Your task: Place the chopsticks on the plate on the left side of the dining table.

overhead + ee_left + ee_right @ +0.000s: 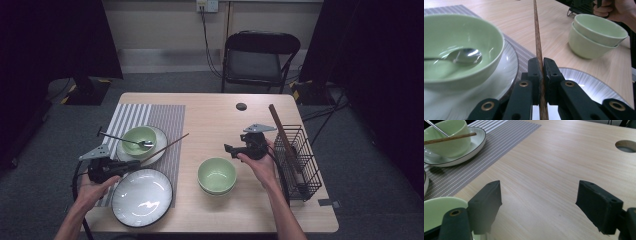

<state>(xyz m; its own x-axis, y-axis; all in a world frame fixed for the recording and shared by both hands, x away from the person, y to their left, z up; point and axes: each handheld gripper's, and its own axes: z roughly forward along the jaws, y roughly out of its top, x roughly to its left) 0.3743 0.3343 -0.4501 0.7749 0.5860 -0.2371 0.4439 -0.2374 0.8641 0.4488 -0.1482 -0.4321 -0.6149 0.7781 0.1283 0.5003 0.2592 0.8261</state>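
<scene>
No writing is readable; the left gripper point(541, 65) clamps a brown wooden chopstick point(537, 37), while the right gripper point(537, 202) gapes empty over the pale wooden table point(564, 165).

Wooden chopstick point(538, 47) matt; green bowl point(456, 50) glossy ceramic; spoon point(464, 55) shiny metal; table point(554, 170) smooth woodgrain.

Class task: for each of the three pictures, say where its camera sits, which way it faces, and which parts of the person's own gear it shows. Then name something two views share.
High view: above the table's near side, looking forward and down; both forearms, left gripper, right gripper.
Left gripper view: on that gripper, facing along its jaws shut on a chopstick.
Right gripper view: looking across the table between open jaws.
Shared: the stacked green bowls appear in the high and left gripper views.
</scene>
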